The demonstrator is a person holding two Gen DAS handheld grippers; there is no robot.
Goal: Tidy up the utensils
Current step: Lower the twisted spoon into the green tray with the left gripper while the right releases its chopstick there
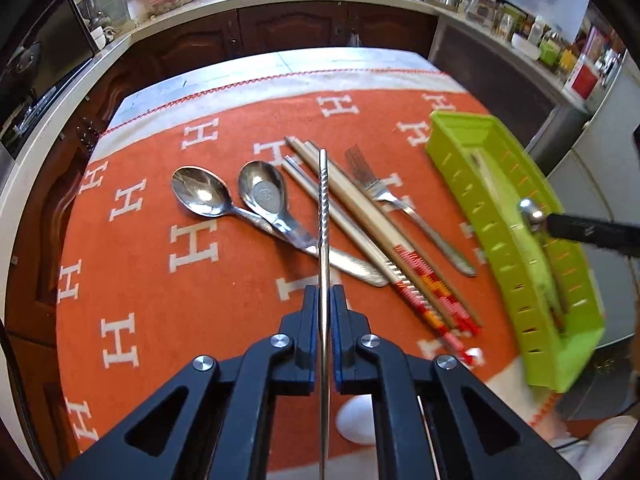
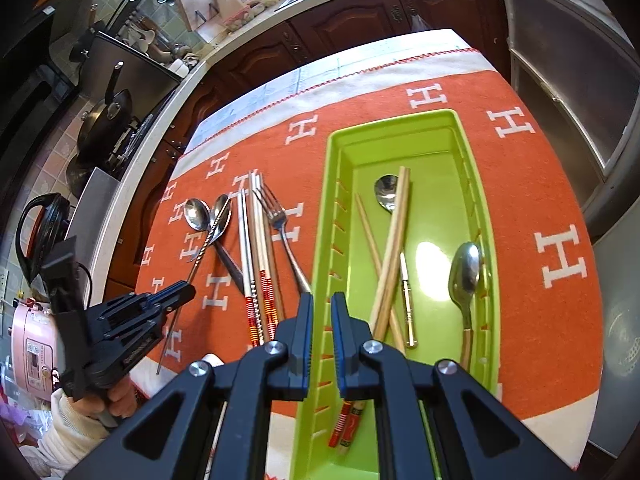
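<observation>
My left gripper (image 1: 324, 292) is shut on a twisted metal chopstick (image 1: 323, 208), held above the orange cloth (image 1: 160, 280); the right wrist view shows the same left gripper (image 2: 180, 292) and metal chopstick (image 2: 200, 252) at lower left. Under it lie two steel spoons (image 1: 200, 192), several chopsticks (image 1: 360, 220) and a fork (image 1: 384, 196). The green tray (image 2: 432, 152) holds wooden chopsticks (image 2: 394, 240), two spoons (image 2: 464, 276) and a small gold-handled utensil (image 2: 408, 308). My right gripper (image 2: 322, 300) is shut on the tray's left wall. In the left wrist view the tray (image 1: 460, 152) is blurred.
The cloth-covered table ends at a white border (image 2: 400, 68), with dark cabinets (image 1: 280, 28) and a cluttered counter behind. A hand in a white sleeve (image 2: 80, 420) holds the left gripper. A white rounded object (image 1: 356, 420) lies below the left gripper.
</observation>
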